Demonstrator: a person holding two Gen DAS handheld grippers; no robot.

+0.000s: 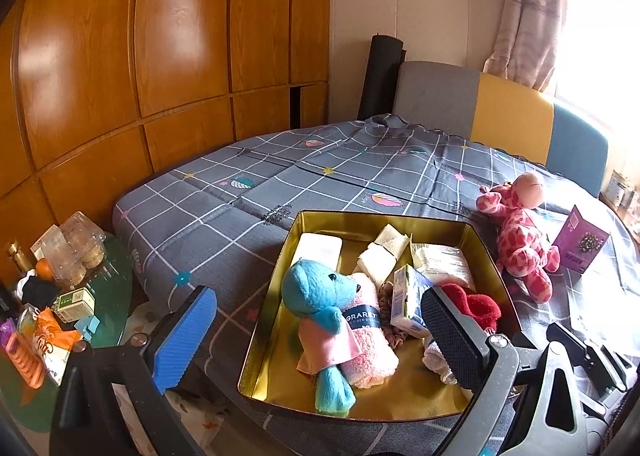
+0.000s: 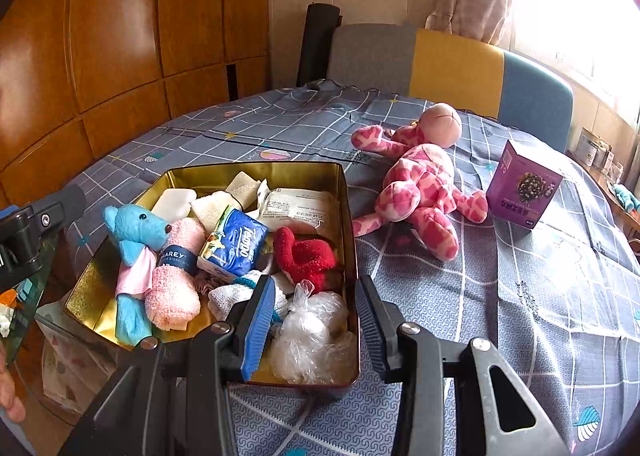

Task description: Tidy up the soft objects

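A gold tin box (image 1: pixel 267 340) (image 2: pixel 349 215) sits on the bed. It holds a blue teddy (image 1: pixel 320 292) (image 2: pixel 134 232), a rolled pink towel (image 1: pixel 370 352) (image 2: pixel 174 284), a Tempo tissue pack (image 2: pixel 236 242), a red plush (image 2: pixel 306 256) and a clear plastic bag (image 2: pixel 316 332). A pink spotted plush (image 1: pixel 520 240) (image 2: pixel 420 179) lies on the bed right of the box. My left gripper (image 1: pixel 320 340) is open above the box's near end. My right gripper (image 2: pixel 316 320) is open around the plastic bag at the box's near right corner.
A purple carton (image 2: pixel 522 185) (image 1: pixel 582 242) stands on the bed right of the pink plush. A glass side table (image 1: pixel 108 296) with bottles and packets is at the left. A wooden wardrobe (image 1: pixel 140 55) and a headboard (image 2: pixel 452 67) stand behind.
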